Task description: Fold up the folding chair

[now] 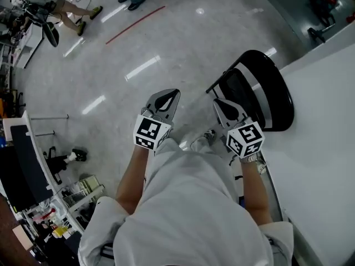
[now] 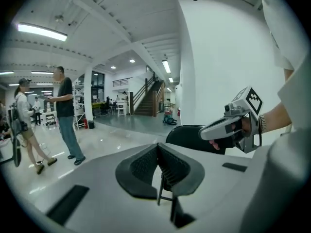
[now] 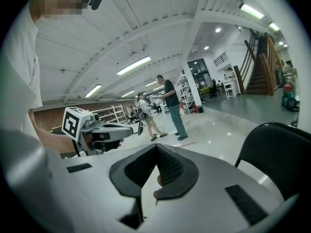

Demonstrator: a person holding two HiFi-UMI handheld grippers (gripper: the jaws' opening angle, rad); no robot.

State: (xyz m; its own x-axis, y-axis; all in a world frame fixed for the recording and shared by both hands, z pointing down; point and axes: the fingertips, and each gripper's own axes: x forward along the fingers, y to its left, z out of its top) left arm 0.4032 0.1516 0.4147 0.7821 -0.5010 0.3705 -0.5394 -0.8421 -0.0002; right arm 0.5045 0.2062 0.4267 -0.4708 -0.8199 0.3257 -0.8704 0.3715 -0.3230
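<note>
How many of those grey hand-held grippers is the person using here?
2. The left gripper is held over the floor; the right gripper is beside it, near the black folding chair. Both are shut, holding nothing.

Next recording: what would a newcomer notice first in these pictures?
First come the two marker-cubed grippers held out side by side in the middle of the head view: the left gripper and the right gripper, both with tongs shut and empty. Just right of them is the black chair, beside a white wall. Bystanders stand on the glossy floor at upper left.
</note>
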